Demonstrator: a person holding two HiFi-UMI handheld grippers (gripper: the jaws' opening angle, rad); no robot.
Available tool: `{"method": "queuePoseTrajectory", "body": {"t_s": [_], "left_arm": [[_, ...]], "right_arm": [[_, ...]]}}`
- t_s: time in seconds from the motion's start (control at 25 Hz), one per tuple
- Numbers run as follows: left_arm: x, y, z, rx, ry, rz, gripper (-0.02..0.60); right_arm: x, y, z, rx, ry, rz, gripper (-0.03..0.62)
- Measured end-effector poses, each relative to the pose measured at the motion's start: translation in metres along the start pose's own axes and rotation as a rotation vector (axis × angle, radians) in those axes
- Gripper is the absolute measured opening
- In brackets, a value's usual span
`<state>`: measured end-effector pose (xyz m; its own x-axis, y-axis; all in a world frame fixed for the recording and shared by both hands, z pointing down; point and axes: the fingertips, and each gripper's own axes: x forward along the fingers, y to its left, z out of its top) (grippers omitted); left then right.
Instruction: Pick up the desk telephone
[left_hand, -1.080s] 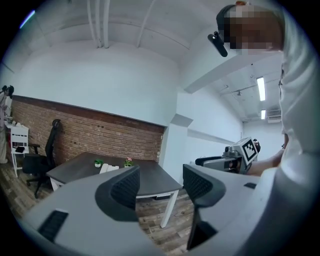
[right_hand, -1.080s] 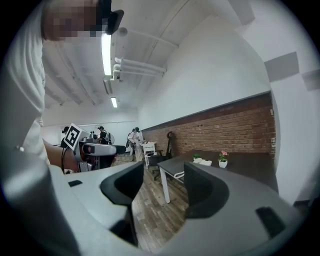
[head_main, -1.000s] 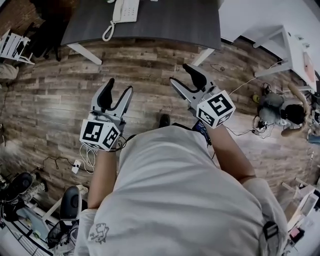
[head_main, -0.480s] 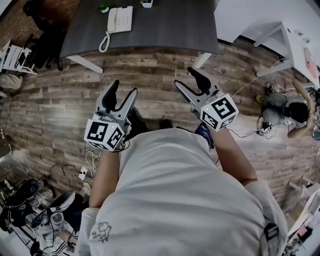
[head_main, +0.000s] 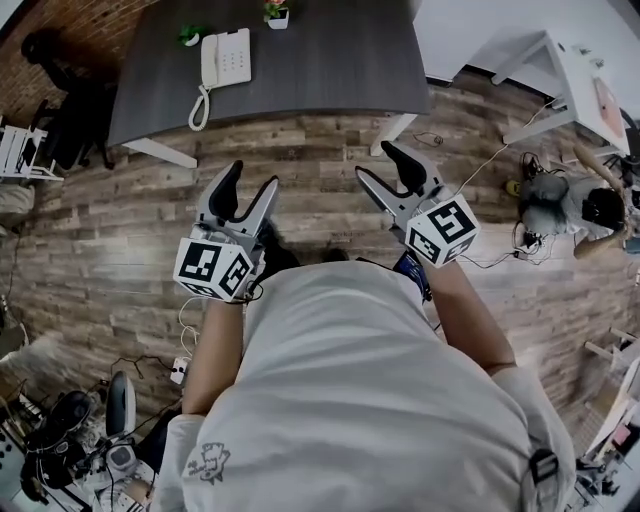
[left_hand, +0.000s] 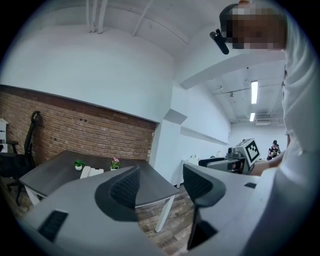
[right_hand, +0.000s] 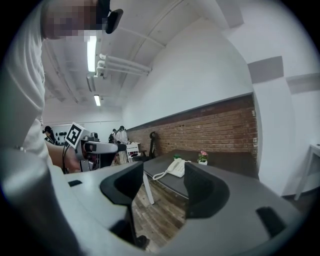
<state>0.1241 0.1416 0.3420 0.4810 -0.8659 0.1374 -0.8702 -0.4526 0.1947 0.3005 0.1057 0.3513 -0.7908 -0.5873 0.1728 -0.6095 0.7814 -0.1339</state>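
Note:
A white desk telephone (head_main: 225, 58) with a coiled cord lies on the dark grey desk (head_main: 330, 70) at the top of the head view; it shows small in the right gripper view (right_hand: 176, 167) and partly behind a jaw in the left gripper view (left_hand: 90, 171). My left gripper (head_main: 247, 186) and right gripper (head_main: 383, 163) are both held out over the wooden floor, well short of the desk. Both are open, with nothing between their jaws.
Two small potted plants (head_main: 276, 12) stand on the desk behind the phone. A dark office chair (head_main: 55, 70) is left of the desk, a white table (head_main: 570, 80) to the right. A person (head_main: 580, 212) crouches at right. Cables and gear (head_main: 70, 440) lie at lower left.
Both grippers have moved forward toward the desk, which now shows more fully in the head view along with the whole phone. Jaws stayed open.

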Motion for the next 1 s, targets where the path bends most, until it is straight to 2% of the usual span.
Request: {"method": "queuePoseTrajectory", "body": {"t_s": [0.4, 0.72, 1.0], "left_arm": [[0.003, 0.112, 0.028, -0.005, -0.004, -0.039, 0.285], [-0.019, 0.202, 0.053, 0.009, -0.012, -0.058, 0.285], [-0.043, 0.266, 0.064, -0.024, -0.033, -0.076, 0.285]], "right_arm": [[0.112, 0.023, 0.016, -0.001, 0.031, -0.005, 0.244], [0.195, 0.054, 0.034, 0.003, 0.018, -0.03, 0.244], [0.259, 0.091, 0.037, -0.004, 0.038, -0.023, 0.244]]}}
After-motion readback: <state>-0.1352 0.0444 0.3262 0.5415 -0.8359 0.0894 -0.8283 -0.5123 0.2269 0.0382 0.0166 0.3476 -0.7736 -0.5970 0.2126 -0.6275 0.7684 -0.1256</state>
